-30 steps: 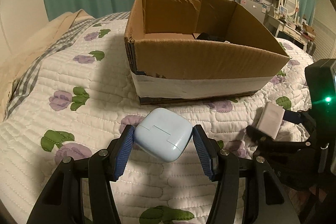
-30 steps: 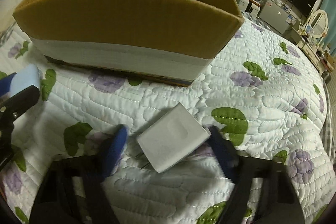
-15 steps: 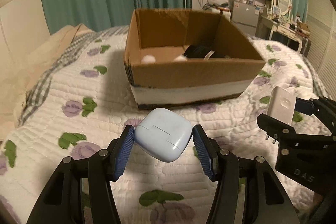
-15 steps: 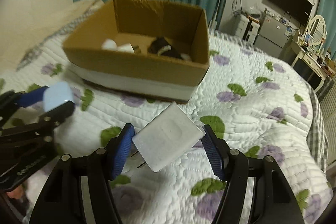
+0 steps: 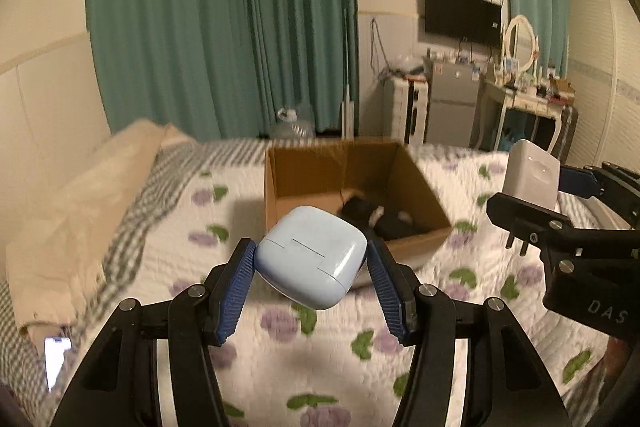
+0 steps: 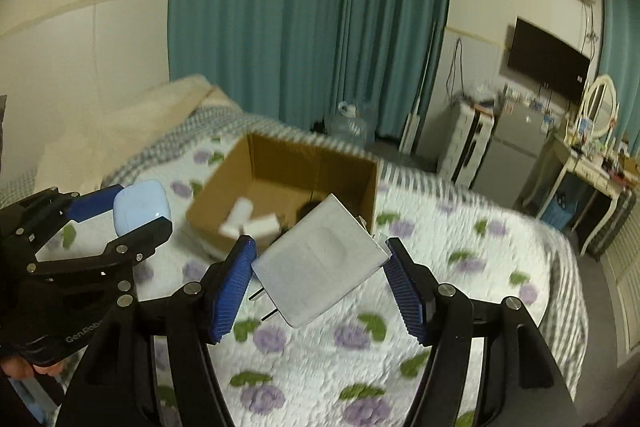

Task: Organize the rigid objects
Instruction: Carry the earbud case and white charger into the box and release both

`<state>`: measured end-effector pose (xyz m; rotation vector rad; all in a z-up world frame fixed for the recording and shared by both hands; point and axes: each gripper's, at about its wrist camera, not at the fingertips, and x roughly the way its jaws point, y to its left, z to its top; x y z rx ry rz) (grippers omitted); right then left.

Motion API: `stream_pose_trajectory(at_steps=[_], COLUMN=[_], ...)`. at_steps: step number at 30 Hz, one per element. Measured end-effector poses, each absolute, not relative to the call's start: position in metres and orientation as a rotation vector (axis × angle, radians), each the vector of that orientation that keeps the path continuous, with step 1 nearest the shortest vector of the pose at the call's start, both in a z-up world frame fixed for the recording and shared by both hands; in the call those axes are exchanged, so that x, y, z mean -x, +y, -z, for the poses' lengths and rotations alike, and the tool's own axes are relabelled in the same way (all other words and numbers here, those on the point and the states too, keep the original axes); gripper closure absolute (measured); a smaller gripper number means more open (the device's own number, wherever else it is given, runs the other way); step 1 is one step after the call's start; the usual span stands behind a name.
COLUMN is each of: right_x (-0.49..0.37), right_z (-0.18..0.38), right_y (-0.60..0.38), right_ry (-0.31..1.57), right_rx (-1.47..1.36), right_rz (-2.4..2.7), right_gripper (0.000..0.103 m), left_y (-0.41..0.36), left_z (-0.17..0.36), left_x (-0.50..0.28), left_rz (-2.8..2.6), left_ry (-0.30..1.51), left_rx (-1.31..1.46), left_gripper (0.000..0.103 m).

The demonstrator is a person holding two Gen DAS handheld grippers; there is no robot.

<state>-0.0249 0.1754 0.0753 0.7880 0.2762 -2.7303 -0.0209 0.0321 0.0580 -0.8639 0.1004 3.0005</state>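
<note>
My left gripper is shut on a light blue earbud case, held high above the bed; it also shows in the right wrist view. My right gripper is shut on a white plug charger, which also shows in the left wrist view. An open cardboard box sits on the quilt ahead and below both grippers. It holds a black item and white items.
The floral quilt covers the bed, with a beige pillow at the left. A phone lies at the lower left. Green curtains, a TV, a fridge and a dressing table stand beyond the bed.
Both grippers have risen well above the bed with their objects, so the box now lies lower and farther away. Its inside has come into view.
</note>
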Motion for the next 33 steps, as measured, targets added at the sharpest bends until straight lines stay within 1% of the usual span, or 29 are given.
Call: stream_pose_trajectory(at_steps=[3, 7, 14, 16, 21, 27, 33], right_x=[0.040, 0.065, 0.120, 0.135, 0.167, 0.194, 0.209], right_z=[-0.097, -0.115, -0.125, -0.122, -0.095, -0.058, -0.038], right_y=[0.179, 0.178, 0.170, 0.170, 0.174, 0.184, 0.192], right_ry=[0.234, 0.231, 0.200, 0.187, 0.143, 0.111, 0.093], right_rx=[-0.730, -0.672, -0.624, -0.624, -0.672, -0.758, -0.801], right_rz=[2.731, 2.735, 2.735, 2.742, 2.733, 2.720, 2.713], right_gripper=[0.038, 0.038, 0.038, 0.038, 0.038, 0.038, 0.038], left_y=[0.032, 0.032, 0.037, 0.038, 0.048, 0.054, 0.057], left_z=[-0.074, -0.086, -0.080, -0.073, -0.045, -0.005, 0.023], left_x=[0.034, 0.063, 0.123, 0.141, 0.177, 0.201, 0.212], left_rz=[-3.017, -3.019, -3.009, -2.996, -2.975, -2.941, -2.910], left_ry=[0.112, 0.124, 0.142, 0.122, 0.148, 0.159, 0.148], left_rx=[0.818, 0.787, 0.817, 0.840, 0.903, 1.013, 1.100], left_gripper=[0.045, 0.045, 0.045, 0.045, 0.045, 0.045, 0.045])
